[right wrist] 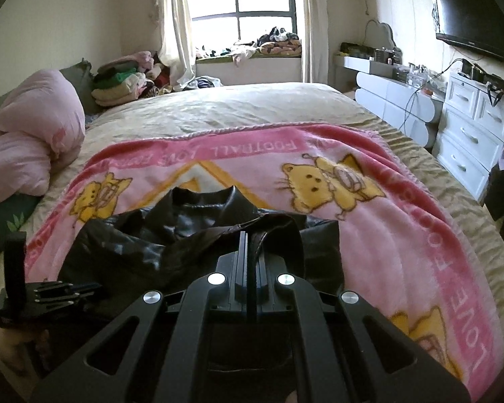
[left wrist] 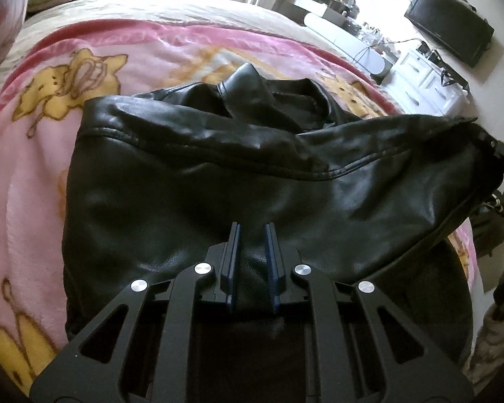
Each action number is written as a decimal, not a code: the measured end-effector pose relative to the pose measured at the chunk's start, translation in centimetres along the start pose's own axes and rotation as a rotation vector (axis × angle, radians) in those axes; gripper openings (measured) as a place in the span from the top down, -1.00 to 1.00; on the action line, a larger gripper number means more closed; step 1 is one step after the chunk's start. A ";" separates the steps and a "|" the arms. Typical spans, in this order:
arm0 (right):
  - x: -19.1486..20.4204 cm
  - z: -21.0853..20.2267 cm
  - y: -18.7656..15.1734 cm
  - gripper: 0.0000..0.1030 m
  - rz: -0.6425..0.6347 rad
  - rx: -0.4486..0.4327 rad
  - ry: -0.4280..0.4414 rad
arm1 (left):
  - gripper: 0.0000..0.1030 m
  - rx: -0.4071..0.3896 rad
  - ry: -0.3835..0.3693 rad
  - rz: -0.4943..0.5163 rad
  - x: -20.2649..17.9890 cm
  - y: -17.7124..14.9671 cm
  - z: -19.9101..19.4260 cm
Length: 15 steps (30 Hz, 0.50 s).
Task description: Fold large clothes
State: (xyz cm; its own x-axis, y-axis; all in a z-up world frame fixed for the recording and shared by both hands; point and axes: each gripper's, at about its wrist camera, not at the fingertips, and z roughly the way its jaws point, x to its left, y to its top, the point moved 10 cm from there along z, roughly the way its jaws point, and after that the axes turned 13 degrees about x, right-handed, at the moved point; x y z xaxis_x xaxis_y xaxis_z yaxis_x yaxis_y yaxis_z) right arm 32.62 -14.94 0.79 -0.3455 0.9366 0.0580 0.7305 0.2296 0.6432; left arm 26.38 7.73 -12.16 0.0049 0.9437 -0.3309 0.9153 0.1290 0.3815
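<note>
1. The left tongs (left wrist: 253, 235) pinch a fold of the black leather jacket (left wrist: 218, 181) at its near edge.
2. The right tongs (right wrist: 248, 245) are clamped on the jacket's raised edge.
3. The crumpled, glossy jacket lies on a pink fleece blanket with yellow bears (right wrist: 403, 221).
4. The blanket covers a beige bed (right wrist: 235, 107); white drawers (right wrist: 470, 127) stand by the wall.

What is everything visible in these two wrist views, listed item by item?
jacket: one, black leather, on the pink blanket.
blanket: one, pink with yellow cartoon cats, over the bed.
bedspread: one, beige, beneath the blanket.
duvet: one, pink, bunched at bed's left.
folded clothes: one pile, mixed colours, by the window.
television: one, black, on right wall.
drawers: white, below television.
left gripper: black, jaws pinching jacket leather.
right gripper: black, jaws shut on jacket edge.
</note>
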 end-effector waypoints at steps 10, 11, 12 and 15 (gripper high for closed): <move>-0.8 2.1 -1.5 0.94 0.007 0.087 -0.026 | 0.84 0.001 0.022 0.002 0.1 -0.1 0.3; -0.9 2.3 -1.7 0.94 0.008 0.092 -0.028 | 0.84 0.001 0.025 0.003 0.1 -0.1 0.3; -1.0 2.5 -1.9 0.93 0.011 0.096 -0.029 | 0.84 0.001 0.028 0.004 0.1 -0.1 0.4; -1.6 3.2 -2.7 0.92 0.019 0.122 -0.045 | 0.84 0.002 0.020 -0.006 0.0 -0.1 0.4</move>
State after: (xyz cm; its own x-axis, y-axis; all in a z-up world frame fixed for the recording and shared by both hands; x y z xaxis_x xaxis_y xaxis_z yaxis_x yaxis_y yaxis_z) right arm 33.15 -16.23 -3.51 -0.3061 0.9514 0.0333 0.8039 0.2396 0.5444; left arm 26.45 7.62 -12.56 -0.0084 0.9489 -0.3155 0.9160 0.1339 0.3781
